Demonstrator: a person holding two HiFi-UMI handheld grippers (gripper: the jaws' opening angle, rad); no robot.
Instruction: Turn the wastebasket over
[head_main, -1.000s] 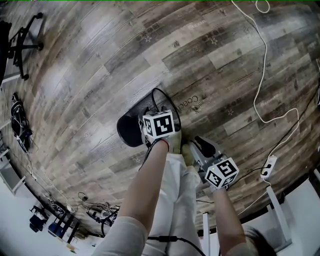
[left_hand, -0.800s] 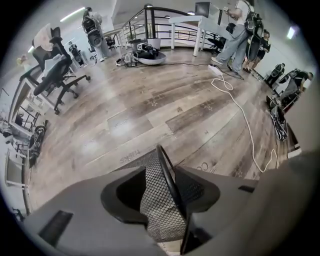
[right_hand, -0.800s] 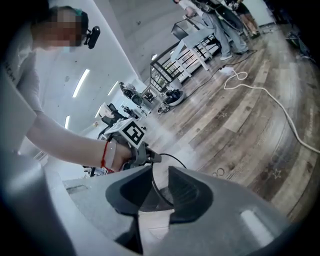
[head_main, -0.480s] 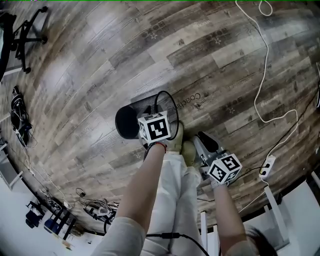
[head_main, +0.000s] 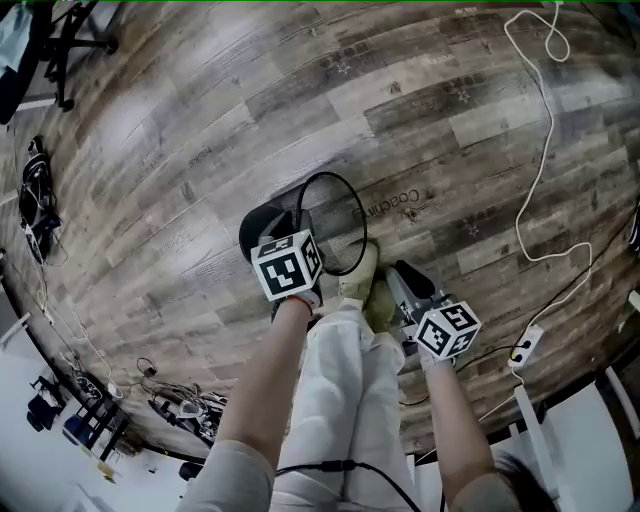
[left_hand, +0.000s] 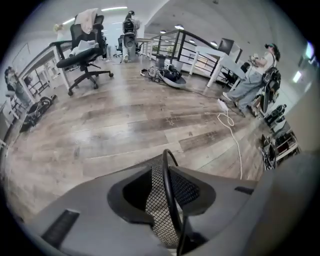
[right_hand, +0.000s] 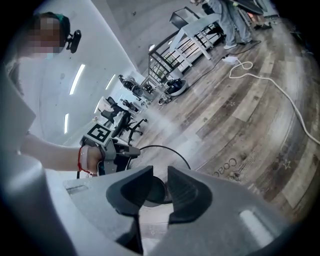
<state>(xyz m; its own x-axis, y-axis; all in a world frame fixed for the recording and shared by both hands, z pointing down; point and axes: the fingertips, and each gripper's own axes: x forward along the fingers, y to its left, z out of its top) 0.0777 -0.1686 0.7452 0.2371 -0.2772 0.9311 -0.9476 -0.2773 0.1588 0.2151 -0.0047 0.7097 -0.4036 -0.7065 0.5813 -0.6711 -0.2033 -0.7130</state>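
The black wire-mesh wastebasket (head_main: 338, 225) lies tilted on the wood floor just ahead of the person's shoes. Its round rim faces up and its dark base (head_main: 260, 228) points left. My left gripper (head_main: 300, 250) points steeply down at the near rim. In the left gripper view the rim and mesh wall (left_hand: 161, 200) run between its jaws, which have just been closing and now pinch them. My right gripper (head_main: 402, 278) hovers to the right of the shoes. Its jaws have just been closing a little but still show a gap with nothing in it (right_hand: 160, 186). Past that gap sits the wastebasket (right_hand: 165, 148).
A white cable (head_main: 541, 150) snakes across the floor at right to a power strip (head_main: 527, 345). An office chair (head_main: 70, 30) stands at the far left, and tangled cables (head_main: 170, 400) lie near the wall. Desks, railings and a seated person (left_hand: 255, 75) are far off.
My left gripper shifted down-left in the head view and closed on the wastebasket's rim, lifting it. The basket tipped so its opening shows wider. The right gripper moved only slightly.
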